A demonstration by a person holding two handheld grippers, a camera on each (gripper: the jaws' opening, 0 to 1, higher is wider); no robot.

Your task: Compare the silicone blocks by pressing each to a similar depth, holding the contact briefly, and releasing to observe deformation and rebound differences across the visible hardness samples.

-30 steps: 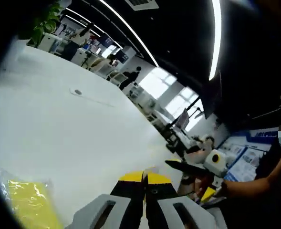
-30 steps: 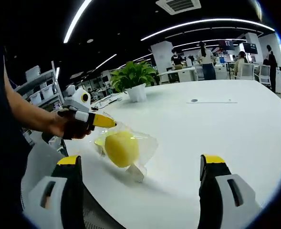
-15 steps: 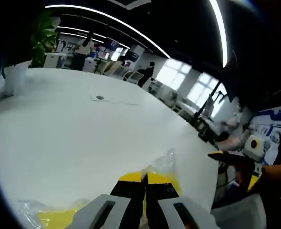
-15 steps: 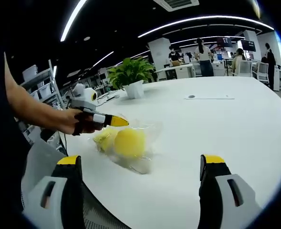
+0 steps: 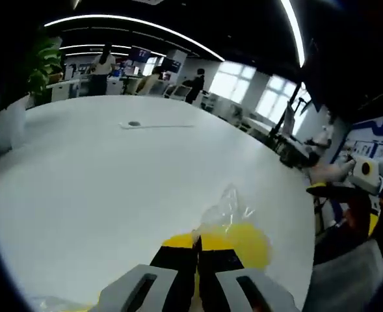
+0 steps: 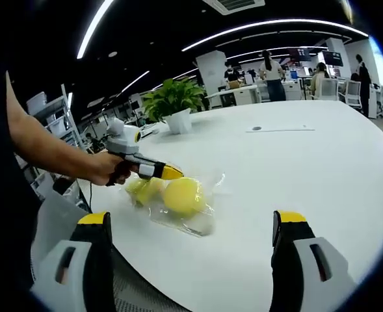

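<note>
Two yellow silicone blocks lie in a clear plastic bag (image 6: 201, 221) on the white table (image 6: 308, 162). In the right gripper view the rounder block (image 6: 183, 195) is in front and a second block (image 6: 141, 189) sits to its left. A hand holds my left gripper (image 6: 172, 173), shut, with its yellow tips against the rounder block's upper left. In the left gripper view, that gripper (image 5: 198, 244) has its jaws together just left of the yellow block (image 5: 250, 239). My right gripper (image 6: 191, 220) stands wide open nearer than the bag, apart from it, and shows at the right as right gripper (image 5: 350, 185).
A potted plant (image 6: 173, 104) stands at the table's far left. A small round table inlet (image 6: 257, 129) with a cable sits far back. Bare white tabletop stretches to the right of the bag. Desks and people fill the office behind.
The left gripper has swung down and right onto the rounder block. The bagged blocks sit lower and further right on the table than before. The right gripper stays open.
</note>
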